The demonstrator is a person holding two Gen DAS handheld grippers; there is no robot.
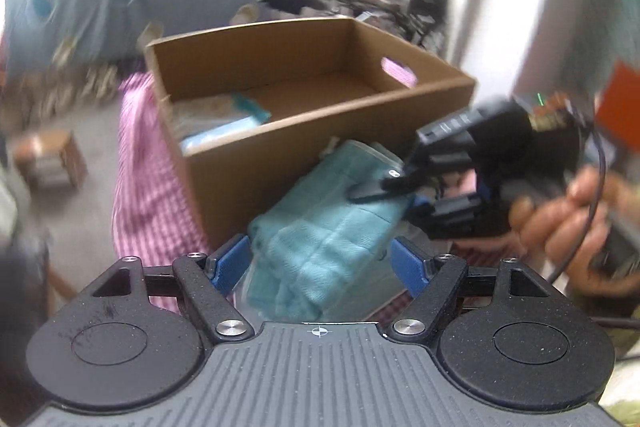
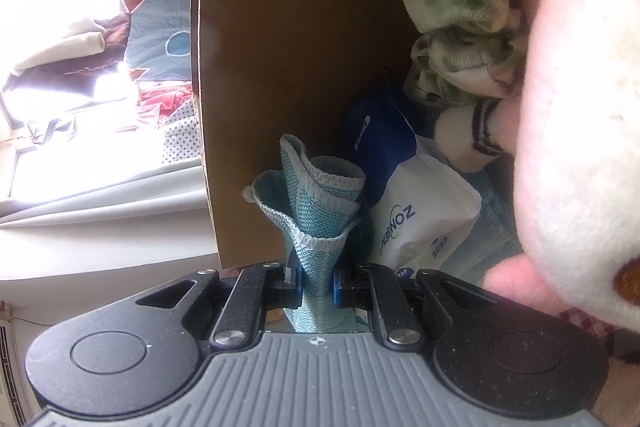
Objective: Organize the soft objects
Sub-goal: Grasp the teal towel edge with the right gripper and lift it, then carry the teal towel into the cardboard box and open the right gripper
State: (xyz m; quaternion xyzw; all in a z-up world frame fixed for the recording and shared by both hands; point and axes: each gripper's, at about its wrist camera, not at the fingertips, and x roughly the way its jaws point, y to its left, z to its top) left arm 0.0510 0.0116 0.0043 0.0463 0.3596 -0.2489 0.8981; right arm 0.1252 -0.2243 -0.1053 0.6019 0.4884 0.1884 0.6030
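Two claws beside the brown cardboard box (image 1: 312, 99)

Left claw (image 1: 320, 263) gaped empty; right claw (image 2: 316, 283) pinched the teal knitted cloth (image 2: 316, 211), which could snag the box wall.

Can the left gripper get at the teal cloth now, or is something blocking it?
Probably yes. The left gripper is open and the teal cloth lies just ahead between its fingers. The right gripper is shut on the cloth's far end, beside the cardboard box, but leaves the near end free.
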